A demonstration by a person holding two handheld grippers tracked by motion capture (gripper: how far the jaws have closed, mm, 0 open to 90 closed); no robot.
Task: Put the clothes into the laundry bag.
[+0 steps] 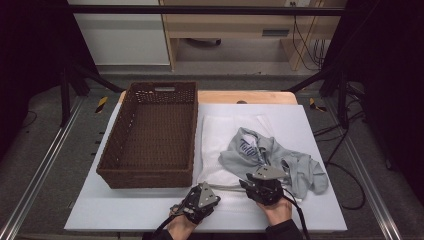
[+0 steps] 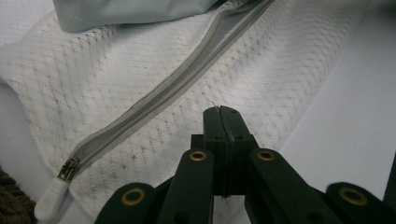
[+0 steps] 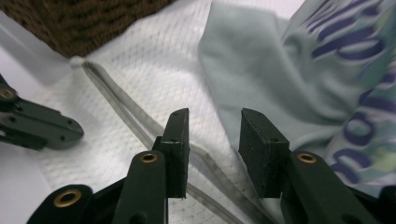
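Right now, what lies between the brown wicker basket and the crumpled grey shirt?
In the high view, the white mesh laundry bag lies between the brown wicker basket and the crumpled grey shirt.

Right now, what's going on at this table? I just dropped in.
A person works two handheld grippers over a white mesh laundry bag beside an empty wicker basket. A grey shirt lies partly on the bag. The left gripper is shut at the bag's near edge, though whether it pinches fabric is unclear. The right gripper is open, straddling the zipper.
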